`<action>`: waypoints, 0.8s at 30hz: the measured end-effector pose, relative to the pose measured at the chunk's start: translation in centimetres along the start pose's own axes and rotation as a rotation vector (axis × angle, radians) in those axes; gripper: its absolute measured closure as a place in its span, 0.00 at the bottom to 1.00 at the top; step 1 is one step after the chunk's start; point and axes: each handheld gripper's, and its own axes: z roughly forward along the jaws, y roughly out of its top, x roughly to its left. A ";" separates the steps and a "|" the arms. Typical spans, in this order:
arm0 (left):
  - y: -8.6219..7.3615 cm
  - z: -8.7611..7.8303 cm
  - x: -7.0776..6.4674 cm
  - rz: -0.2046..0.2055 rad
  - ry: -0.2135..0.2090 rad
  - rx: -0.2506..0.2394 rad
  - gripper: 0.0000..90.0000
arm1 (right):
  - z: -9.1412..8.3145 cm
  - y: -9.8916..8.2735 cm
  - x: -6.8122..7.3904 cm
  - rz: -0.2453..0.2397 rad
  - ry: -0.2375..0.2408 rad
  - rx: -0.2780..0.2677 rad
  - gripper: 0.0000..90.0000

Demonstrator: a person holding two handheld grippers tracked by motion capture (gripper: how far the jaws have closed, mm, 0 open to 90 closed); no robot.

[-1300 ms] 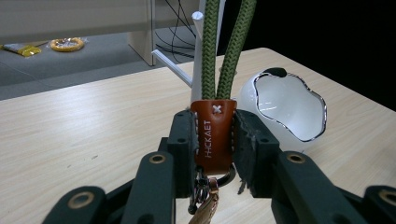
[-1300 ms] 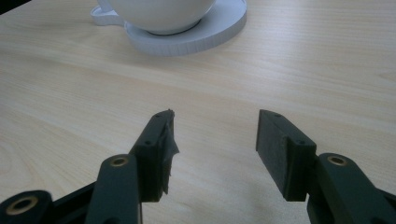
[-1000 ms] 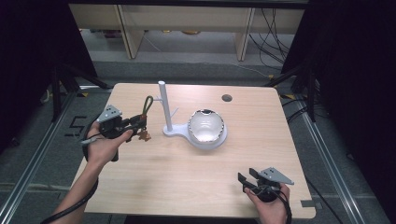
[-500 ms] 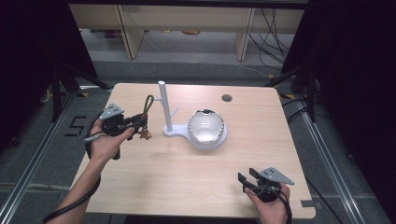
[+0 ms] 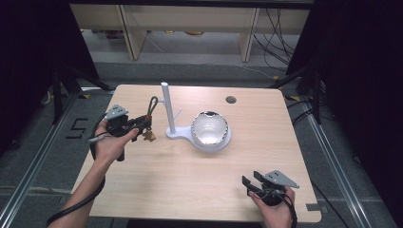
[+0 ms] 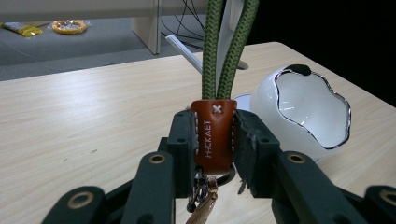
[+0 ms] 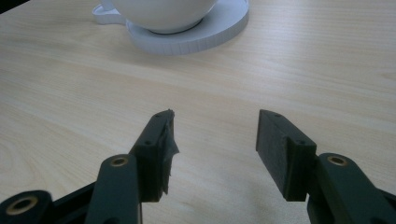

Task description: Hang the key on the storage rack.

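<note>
My left gripper (image 6: 214, 140) is shut on the brown leather tab (image 6: 213, 133) of a keychain, with its green cord loop (image 6: 228, 46) rising above the jaws and metal clips hanging below. In the high view the left gripper (image 5: 141, 124) holds the keychain (image 5: 150, 114) left of a white stand (image 5: 167, 110) with an upright post and a side peg. A white bowl (image 5: 209, 128) sits on the stand's round base. My right gripper (image 5: 249, 183) rests near the table's front right edge, jaws open with nothing between them (image 7: 215, 140).
The light wooden table (image 5: 190, 180) has a round cable hole (image 5: 231, 99) at the back right. Shelving and cables stand on the floor behind the table. Dark frames flank both sides.
The left gripper with the keychain has shifted slightly; the right gripper has stayed where it was.
</note>
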 end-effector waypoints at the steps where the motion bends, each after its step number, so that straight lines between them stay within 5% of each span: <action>1: 0.0 0.1 0.0 -0.002 -0.001 0.000 0.76 | 0.0 0.0 0.0 0.000 0.000 0.000 0.53; 5: 0.0 0.3 0.0 -0.004 0.000 0.003 0.76 | 0.0 0.0 -0.1 -0.005 -0.002 0.003 0.53; 10: -0.1 0.7 -0.1 -0.008 -0.002 0.009 0.76 | -0.2 -0.1 0.3 0.048 -0.007 0.024 0.53; 12: -0.2 0.9 -0.1 -0.009 -0.002 0.010 0.76 | 0.0 -0.1 0.1 0.015 -0.006 0.009 0.53; 14: -0.3 1.1 -0.1 -0.008 -0.005 0.015 0.76 | -0.2 -0.1 0.3 0.049 -0.007 0.025 0.53; 15: -0.3 1.1 -0.2 -0.012 -0.002 0.018 0.75 | 0.0 -0.1 0.0 0.003 -0.005 0.006 0.53; 17: -0.4 1.3 -0.2 -0.012 -0.004 0.017 0.75 | 0.0 0.0 -0.1 -0.004 -0.002 0.004 0.53; 19: -0.4 1.5 -0.2 -0.011 -0.005 0.022 0.75 | -0.1 -0.1 0.2 0.035 -0.006 0.019 0.53; 20: -0.5 1.6 -0.3 -0.011 -0.004 0.021 0.75 | 0.0 -0.1 -0.1 0.000 -0.004 0.006 0.53; 22: -0.5 1.8 -0.3 -0.009 -0.004 0.022 0.75 | -0.2 -0.1 0.3 0.048 -0.008 0.025 0.53; 24: -0.6 2.0 -0.4 -0.009 -0.003 0.024 0.75 | -0.1 -0.1 0.2 0.030 -0.007 0.018 0.53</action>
